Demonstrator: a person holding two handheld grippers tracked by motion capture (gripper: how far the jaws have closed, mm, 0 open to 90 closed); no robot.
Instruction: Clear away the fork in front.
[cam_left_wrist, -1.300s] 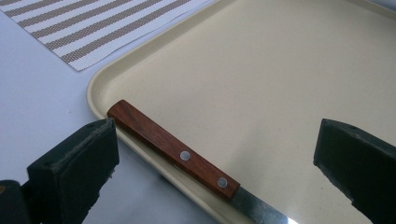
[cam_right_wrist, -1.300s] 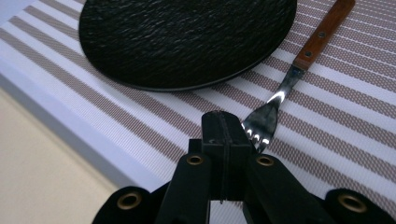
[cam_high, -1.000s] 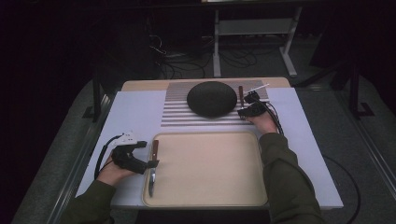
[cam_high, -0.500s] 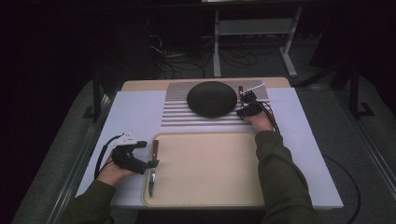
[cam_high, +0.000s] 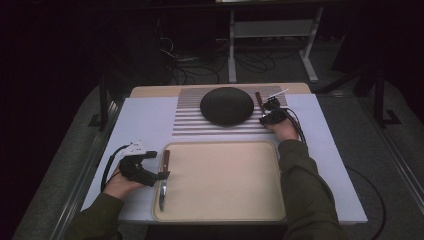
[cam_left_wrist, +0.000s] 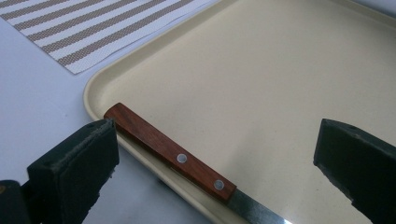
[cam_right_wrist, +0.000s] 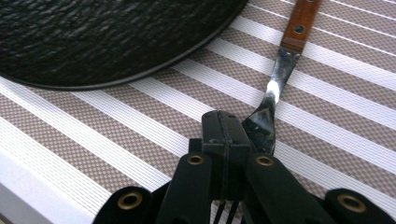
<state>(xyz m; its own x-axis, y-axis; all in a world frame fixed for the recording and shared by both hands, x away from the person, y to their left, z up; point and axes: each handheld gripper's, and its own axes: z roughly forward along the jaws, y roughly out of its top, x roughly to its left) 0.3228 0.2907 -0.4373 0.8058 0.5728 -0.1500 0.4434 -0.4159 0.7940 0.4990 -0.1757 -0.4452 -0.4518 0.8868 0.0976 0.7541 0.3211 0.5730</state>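
A: What is on the surface (cam_high: 145, 120)?

B: A pale surface holds a beige tray (cam_high: 220, 215) at the near edge. Beyond it lies a striped placemat (cam_high: 187, 122) with a dark round plate (cam_high: 226, 105) on it.

A: Where is the left gripper (cam_high: 161, 175)?

B: At the tray's left rim. Its jaws stand wide apart and grip nothing. A knife (cam_left_wrist: 175, 155) with a wooden handle lies between them, along the tray's left edge, touching neither pad.

A: And the right gripper (cam_high: 270, 114)?

B: It rests on the placemat just right of the plate, jaws closed together. In the right gripper view a fork (cam_right_wrist: 280, 79) with a wooden handle lies on the stripes; its metal head sits just beside the closed jaw tips and its tines pass under the gripper. I cannot tell whether the jaws pinch it.

A: Are fork and plate touching?

B: No, the fork lies beside the plate's rim, apart from it.
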